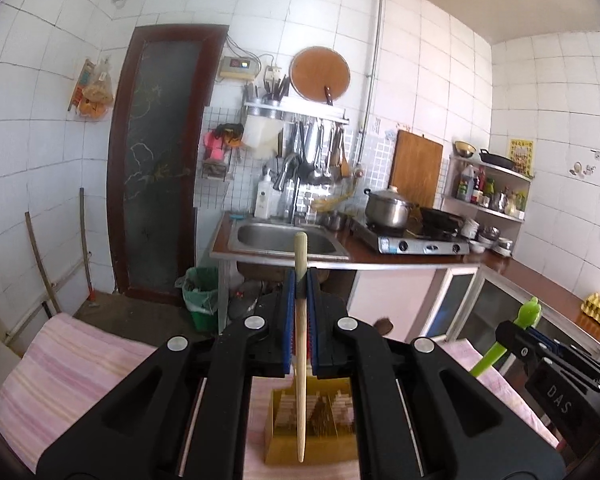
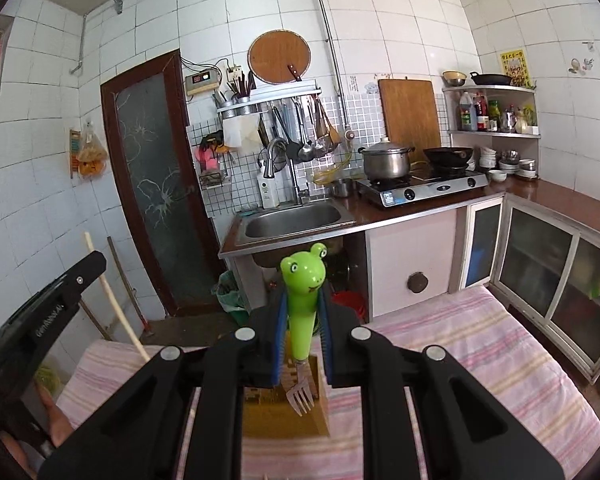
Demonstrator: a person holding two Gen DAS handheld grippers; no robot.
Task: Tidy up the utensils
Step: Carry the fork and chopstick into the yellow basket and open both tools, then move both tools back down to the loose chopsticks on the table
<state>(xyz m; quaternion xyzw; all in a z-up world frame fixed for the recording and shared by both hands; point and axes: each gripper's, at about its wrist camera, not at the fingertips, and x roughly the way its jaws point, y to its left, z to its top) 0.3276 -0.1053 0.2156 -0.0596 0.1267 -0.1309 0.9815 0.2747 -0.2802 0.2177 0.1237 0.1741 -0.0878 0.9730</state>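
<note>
My left gripper point(image 1: 300, 284) is shut on a pale wooden chopstick point(image 1: 300, 344) that stands upright, its thin tip hanging just above a yellowish slotted wooden utensil holder point(image 1: 312, 436) on the pink striped cloth. My right gripper point(image 2: 303, 308) is shut on a fork with a green frog handle point(image 2: 303, 300); its metal tines point(image 2: 300, 398) point down over the same holder point(image 2: 284, 408). The right gripper and green fork also show at the right of the left wrist view point(image 1: 512, 336). The left gripper and chopstick show at the left of the right wrist view point(image 2: 112, 300).
The pink striped cloth point(image 1: 80, 364) covers the table under both grippers. Beyond stand a counter with a steel sink point(image 1: 286, 240), a gas stove with a pot point(image 1: 388, 208) and a wok, hanging ladles, corner shelves with bottles, a green bin point(image 1: 202, 296) and a dark door.
</note>
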